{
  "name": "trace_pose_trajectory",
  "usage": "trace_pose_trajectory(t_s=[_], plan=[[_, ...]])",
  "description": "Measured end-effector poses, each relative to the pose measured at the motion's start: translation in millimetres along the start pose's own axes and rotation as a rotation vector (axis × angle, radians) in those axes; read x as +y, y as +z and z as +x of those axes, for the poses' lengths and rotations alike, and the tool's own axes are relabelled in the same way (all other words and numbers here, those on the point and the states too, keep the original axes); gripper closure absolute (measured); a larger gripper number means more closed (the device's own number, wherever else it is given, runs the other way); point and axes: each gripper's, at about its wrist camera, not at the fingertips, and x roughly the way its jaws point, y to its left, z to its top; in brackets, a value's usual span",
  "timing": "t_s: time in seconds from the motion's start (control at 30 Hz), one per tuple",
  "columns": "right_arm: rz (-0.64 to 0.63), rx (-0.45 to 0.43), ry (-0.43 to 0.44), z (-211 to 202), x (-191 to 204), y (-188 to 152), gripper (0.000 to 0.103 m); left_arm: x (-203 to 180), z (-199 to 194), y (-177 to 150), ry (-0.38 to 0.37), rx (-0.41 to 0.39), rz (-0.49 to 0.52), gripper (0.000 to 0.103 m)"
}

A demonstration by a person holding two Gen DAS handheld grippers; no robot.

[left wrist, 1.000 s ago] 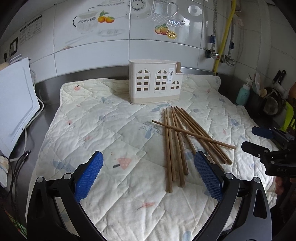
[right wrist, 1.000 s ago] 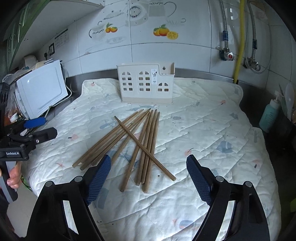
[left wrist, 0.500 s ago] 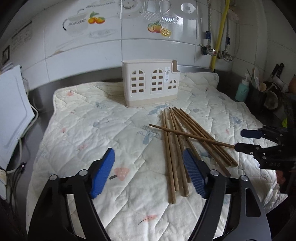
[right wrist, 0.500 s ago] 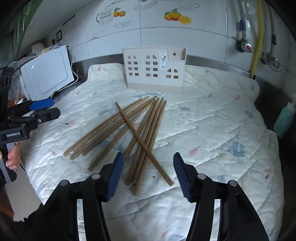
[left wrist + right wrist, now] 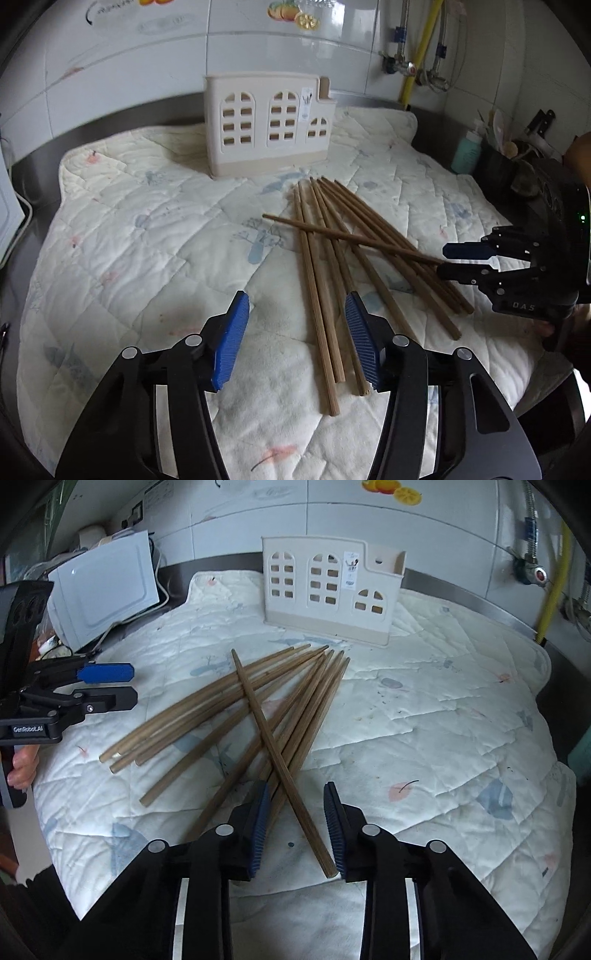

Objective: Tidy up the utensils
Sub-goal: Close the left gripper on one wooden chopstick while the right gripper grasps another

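Note:
Several brown wooden chopsticks [image 5: 325,266] [image 5: 236,709] lie fanned on a quilted cloth [image 5: 147,240], one lying across the others. A cream house-shaped utensil holder [image 5: 269,125] [image 5: 328,590] stands upright behind them. My left gripper [image 5: 295,339] hovers low over the near ends of the pile; its jaws are closing, with a few chopstick ends between the blue pads, which do not press on them. My right gripper [image 5: 297,823] is closing around the near end of the crossing chopstick [image 5: 280,760], with gaps still showing. Each gripper shows in the other's view: the right gripper [image 5: 448,263], the left gripper [image 5: 125,686].
A white appliance [image 5: 103,590] with cables sits at the cloth's left edge. At the right stand a teal bottle [image 5: 466,157] and a dark pot of kitchen tools [image 5: 517,155]. A yellow pipe [image 5: 417,74] runs up the tiled wall. Steel counter borders the cloth.
Both grippers have sunk and moved in toward the chopsticks from opposite sides. Both pairs of jaws have narrowed from wide open, the right more than the left. The chopsticks have not moved.

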Motion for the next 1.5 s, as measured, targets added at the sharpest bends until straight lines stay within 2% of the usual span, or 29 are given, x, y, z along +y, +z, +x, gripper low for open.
trace_pose_trajectory(t_s=[0.1, 0.33, 0.5, 0.6, 0.8, 0.93, 1.13, 1.27, 1.33, 1.4, 1.5], plan=[[0.0, -0.001, 0.016, 0.6, -0.9, 0.0, 0.078, 2.2, 7.8, -0.2, -0.067, 0.018, -0.007, 0.048], [0.006, -0.001, 0.038, -0.4, -3.2, 1.5, 0.087, 1.1, 23.5, 0.0, -0.067, 0.085, 0.014, 0.049], [0.027, 0.0, 0.043, 0.6, -8.6, 2.9, 0.091, 10.1, 24.4, 3.5, -0.065, 0.085, -0.012, 0.062], [0.02, 0.004, 0.04, 2.2, -8.0, 2.5, 0.091, 10.5, 27.5, 2.2, -0.061, 0.099, -0.01, 0.066], [0.023, 0.011, 0.013, 4.0, -9.6, 2.4, 0.091, 8.8, 29.4, 0.6, -0.026, 0.102, -0.007, 0.067], [0.016, 0.021, -0.004, 6.6, -9.5, 1.7, 0.091, 1.4, 29.5, 0.7, 0.024, 0.1, 0.032, 0.067], [0.01, 0.024, -0.011, 7.5, -8.4, 0.9, 0.091, -8.9, 29.9, -0.1, 0.06, 0.098, 0.054, 0.069], [0.008, 0.029, -0.012, 9.2, -7.8, 1.3, 0.09, -11.5, 28.7, -1.2, 0.042, 0.103, 0.05, 0.08], [0.008, 0.031, -0.012, 9.8, -8.1, 1.3, 0.09, -15.3, 28.7, -1.9, 0.055, 0.1, 0.071, 0.081], [0.009, 0.032, -0.013, 10.3, -8.0, 1.5, 0.09, -17.3, 28.7, -2.2, 0.051, 0.103, 0.066, 0.088], [0.005, 0.034, -0.017, 10.7, -7.1, 1.7, 0.09, -25.8, 28.4, -3.3, 0.073, 0.094, 0.094, 0.091]])
